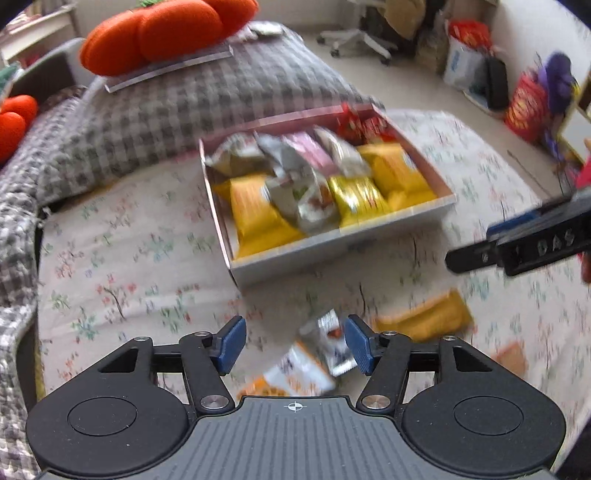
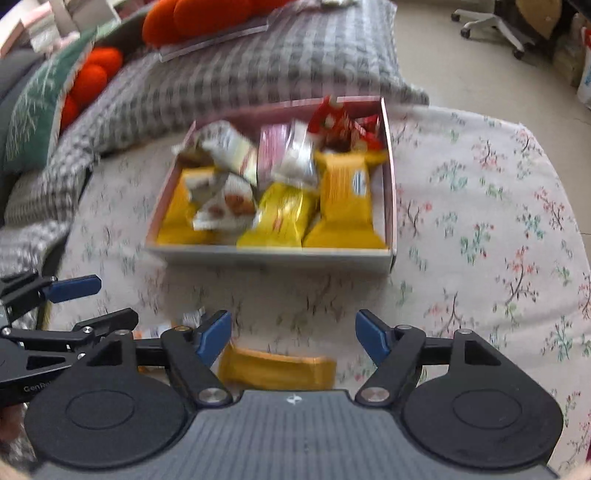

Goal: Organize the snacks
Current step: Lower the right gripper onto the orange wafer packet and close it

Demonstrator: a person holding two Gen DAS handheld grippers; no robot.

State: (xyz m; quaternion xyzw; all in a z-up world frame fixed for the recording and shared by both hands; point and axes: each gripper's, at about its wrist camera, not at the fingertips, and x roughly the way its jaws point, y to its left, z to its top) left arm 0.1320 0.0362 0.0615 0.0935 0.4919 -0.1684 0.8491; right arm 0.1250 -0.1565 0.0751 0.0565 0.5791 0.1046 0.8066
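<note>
Both views blurred; bed with a flowered sheet (image 2: 480, 206), grey checked blanket (image 1: 207, 103) bunched at 11 o'clock.

Box (image 2: 273, 254): open, shallow, pink-rimmed, sitting on the sheet at 12 o'clock from both grippers, near but apart from them. Packed with snack packets: yellow ones (image 2: 345, 199) along the near side, silver and white ones (image 1: 306, 192) in the middle, red ones (image 2: 340, 122) at the far corner.

Left gripper (image 1: 295, 345): jaws about half open, nothing clamped. A silver packet (image 1: 328, 343) lies on the sheet below the gap, close to the right-hand pad; whether it touches the pad cannot be told through the blur. An orange-and-white packet (image 1: 295, 373) lies just below that, toward 6 o'clock.

Right gripper (image 2: 293, 338): jaws roughly half open, pads apart, nothing clamped. A yellow bar (image 2: 277, 369) lies flat on the sheet under the gap, at 6 o'clock, touching neither pad as far as can be seen. The same yellow bar shows in the left view at 3 o'clock from the left gripper.

Orange cushions (image 1: 159, 33) rest on the blanket at 11 o'clock.
</note>
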